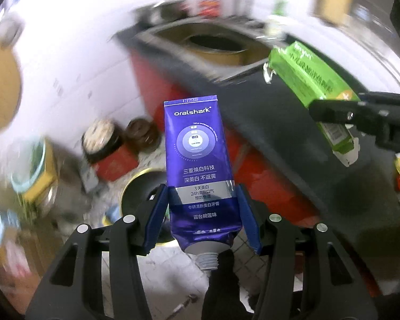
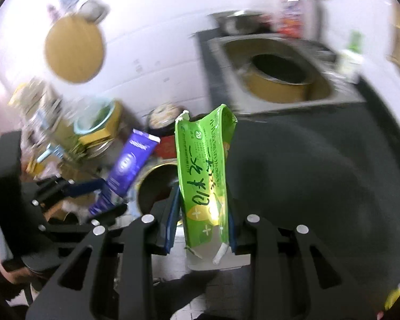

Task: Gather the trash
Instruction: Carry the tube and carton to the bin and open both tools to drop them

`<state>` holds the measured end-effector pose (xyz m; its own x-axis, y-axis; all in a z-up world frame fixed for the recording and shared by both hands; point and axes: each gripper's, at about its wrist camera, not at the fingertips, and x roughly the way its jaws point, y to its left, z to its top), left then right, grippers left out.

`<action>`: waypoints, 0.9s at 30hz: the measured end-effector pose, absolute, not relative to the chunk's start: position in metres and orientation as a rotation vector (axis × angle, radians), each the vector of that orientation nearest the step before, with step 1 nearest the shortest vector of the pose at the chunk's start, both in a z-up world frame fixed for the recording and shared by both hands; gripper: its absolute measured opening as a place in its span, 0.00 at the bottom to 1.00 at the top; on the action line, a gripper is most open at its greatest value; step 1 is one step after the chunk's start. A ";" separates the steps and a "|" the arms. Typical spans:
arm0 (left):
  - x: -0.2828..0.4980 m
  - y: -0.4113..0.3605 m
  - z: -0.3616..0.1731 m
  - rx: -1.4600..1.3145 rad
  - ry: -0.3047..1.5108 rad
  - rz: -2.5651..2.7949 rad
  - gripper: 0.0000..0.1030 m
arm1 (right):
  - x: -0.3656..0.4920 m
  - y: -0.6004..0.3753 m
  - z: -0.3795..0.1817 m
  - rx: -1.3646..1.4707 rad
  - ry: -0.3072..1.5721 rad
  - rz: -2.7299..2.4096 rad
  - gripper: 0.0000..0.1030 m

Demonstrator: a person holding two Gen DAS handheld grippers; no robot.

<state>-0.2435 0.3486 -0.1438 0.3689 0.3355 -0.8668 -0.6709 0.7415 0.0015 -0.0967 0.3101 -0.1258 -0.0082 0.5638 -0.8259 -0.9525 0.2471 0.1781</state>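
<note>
Both backgrounds blurred; tube cap end shadowed

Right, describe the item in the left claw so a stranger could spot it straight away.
Start at the dark countertop with the sink set into it. In front of it, the left claw grips a flattened purple toothpaste tube, cap off, its neck toward the camera. The right claw's item is a crumpled green packet instead.

Glossy purple laminated-plastic toothpaste tube, centre of frame, with matt grey threaded plastic neck. Torn green glossy-printed cardboard carton, white fibrous paper at ripped edges. Matt black countertop, right. Dull brushed-metal sink, upper right.
</note>
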 end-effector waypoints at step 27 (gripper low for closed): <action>-0.322 0.485 -0.358 -0.709 1.027 0.796 0.90 | -0.160 0.515 -0.328 -0.725 1.204 1.386 0.89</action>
